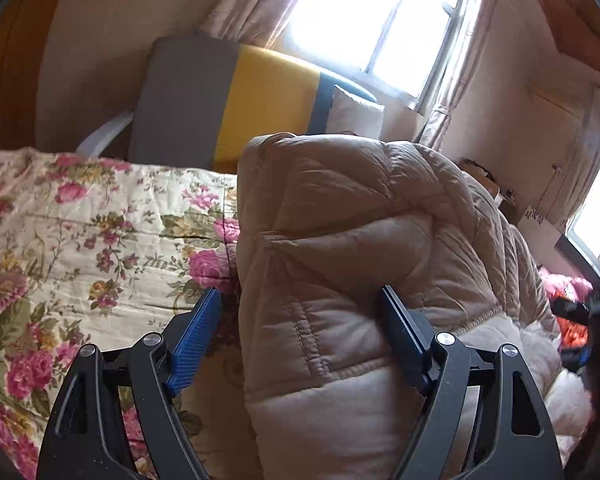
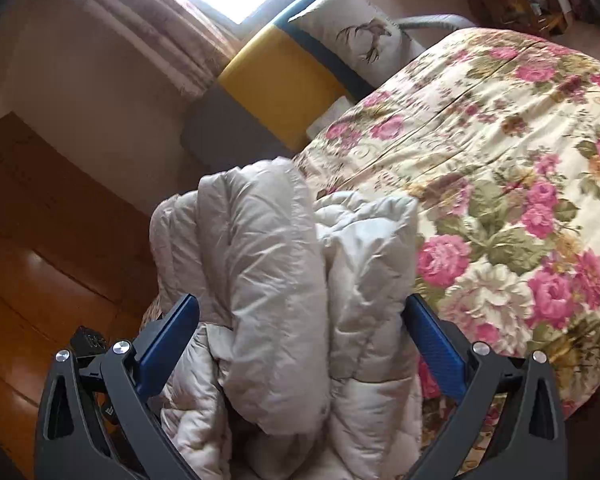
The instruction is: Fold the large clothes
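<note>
A beige quilted puffer coat is bunched up over the floral bed. In the left wrist view its padded edge stands between the fingers of my left gripper, which is open, its right pad touching the fabric and its left pad apart from it. In the right wrist view thick folds of the same coat fill the gap of my right gripper, which is wide open around them without pinching. The right gripper also shows dark at the right edge of the left wrist view.
A floral quilt covers the bed. A grey, yellow and blue cushion and a white pillow stand against the wall under a curtained window. Wooden floor lies beside the bed. Pink and orange items lie at right.
</note>
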The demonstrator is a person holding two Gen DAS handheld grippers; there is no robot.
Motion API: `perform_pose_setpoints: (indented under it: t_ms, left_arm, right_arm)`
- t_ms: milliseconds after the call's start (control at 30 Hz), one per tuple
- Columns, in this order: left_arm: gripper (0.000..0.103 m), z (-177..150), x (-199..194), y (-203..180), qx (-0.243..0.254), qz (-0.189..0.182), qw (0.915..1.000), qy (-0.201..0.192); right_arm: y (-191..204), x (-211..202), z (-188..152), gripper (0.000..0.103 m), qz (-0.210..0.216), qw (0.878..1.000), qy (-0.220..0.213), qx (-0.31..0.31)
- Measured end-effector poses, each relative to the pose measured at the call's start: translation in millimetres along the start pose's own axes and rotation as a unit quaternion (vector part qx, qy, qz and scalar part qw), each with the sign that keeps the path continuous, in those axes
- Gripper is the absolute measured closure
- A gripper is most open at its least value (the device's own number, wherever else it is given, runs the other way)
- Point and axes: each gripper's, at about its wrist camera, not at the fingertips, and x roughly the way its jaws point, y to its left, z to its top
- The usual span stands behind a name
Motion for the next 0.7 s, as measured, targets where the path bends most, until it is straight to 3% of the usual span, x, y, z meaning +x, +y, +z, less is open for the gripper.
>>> perform_pose_setpoints:
  t_ms: [67,133,233,300,400,467,567,667,700]
  left_arm:
    - [0.025,-7.3,-0.1,-5.8,0.004,0.002,1.0,-0.004]
    - [0.025,-15.1,-3.7,-1.0,-0.008,0.01,0.9998,-0.013]
    - [0.025,-19.8,-10.5,19.3,-0.047,0.018,0.9983,-0.03]
    - [0.025,-20.1,-15.9,31.1,-0.081,0.015,0.9959,-0.037]
    - [0.025,-13.6,-15.6,27.9,-0.083,0.004,0.9959,-0.037]
    - [0.025,-8.7,-12.9,7.0,-0.043,0.0,0.9984,-0.037]
    - [0.025,-7.9,0.6,-35.2,0.043,0.01,0.9987,-0.028]
    - [0.024,-20.2,22.6,-83.6,0.154,0.071,0.9855,-0.01]
    - [0.024,-26.6,27.8,-96.3,0.187,0.084,0.9787,-0.009]
  right_arm:
    - [22.0,26.5,5.6,0.005,-0.042,0.998,0.033,-0.045]
    - [45.3,50.4,7.9,0.025,-0.031,0.993,0.043,-0.104]
    - [68.8,71.8,12.1,0.037,0.056,0.989,0.056,-0.127]
    - [72.9,79.8,16.3,0.042,0.142,0.98,0.051,-0.132]
    - [32.0,102.1,24.8,0.047,0.189,0.978,0.057,-0.067]
    - [-5.5,109.3,27.4,0.049,0.218,0.974,0.056,-0.012]
    - [-19.2,96.8,23.0,0.046,0.202,0.978,0.032,-0.023]
    - [-22.8,80.2,20.0,0.03,0.154,0.987,0.002,-0.042]
    - [-23.6,71.8,18.8,0.015,0.125,0.991,-0.008,-0.044]
